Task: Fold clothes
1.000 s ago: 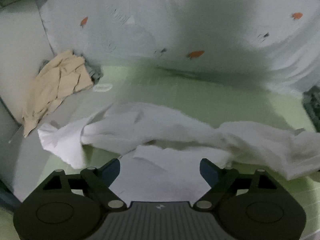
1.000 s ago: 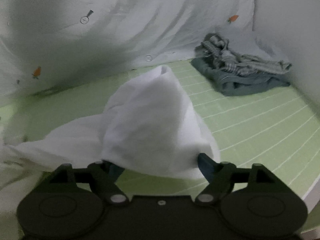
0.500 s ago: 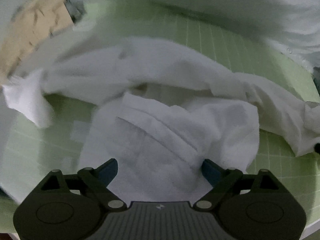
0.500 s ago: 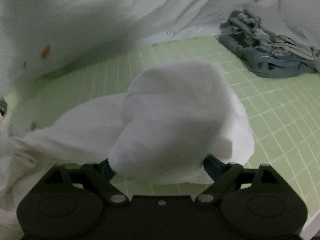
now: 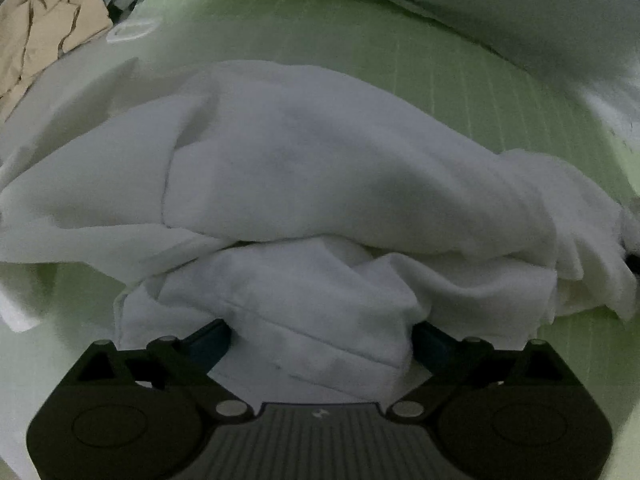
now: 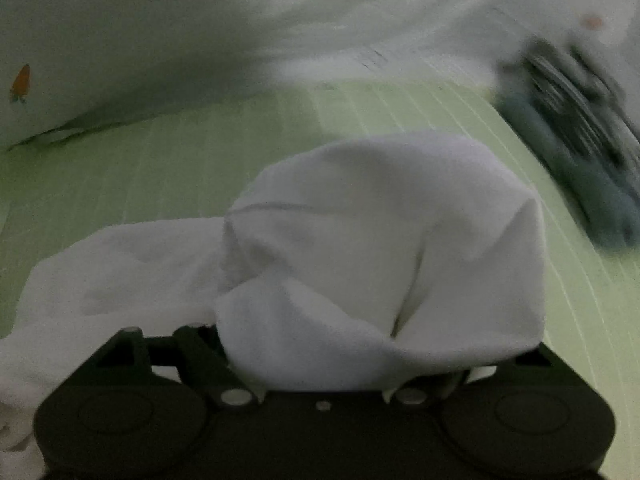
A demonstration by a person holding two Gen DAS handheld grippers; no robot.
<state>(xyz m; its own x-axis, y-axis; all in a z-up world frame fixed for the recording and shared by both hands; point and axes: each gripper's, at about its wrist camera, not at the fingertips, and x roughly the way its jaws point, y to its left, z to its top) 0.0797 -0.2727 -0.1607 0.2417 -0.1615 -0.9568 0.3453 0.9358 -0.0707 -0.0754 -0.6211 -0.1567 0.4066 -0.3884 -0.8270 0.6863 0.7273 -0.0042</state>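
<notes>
A white garment (image 5: 320,176) lies bunched across the green gridded mat (image 5: 460,68). In the left wrist view my left gripper (image 5: 320,336) stands wide, with a folded hem of the garment lying between its blue pads (image 5: 210,340). In the right wrist view the same white garment (image 6: 380,260) is heaped over my right gripper (image 6: 352,360) and hides its fingertips; the fingers stand wide apart under the cloth. A tail of the cloth runs off to the left (image 6: 120,272).
A beige garment (image 5: 44,28) lies crumpled at the far left. A grey-blue pile of clothes (image 6: 580,152) lies at the right, blurred. A white sheet with small orange prints (image 6: 20,84) rises behind the mat.
Both grippers have dropped lower and closer to the mat. The white garment has been drawn in and folded over itself, and now bunches up closer against both grippers.
</notes>
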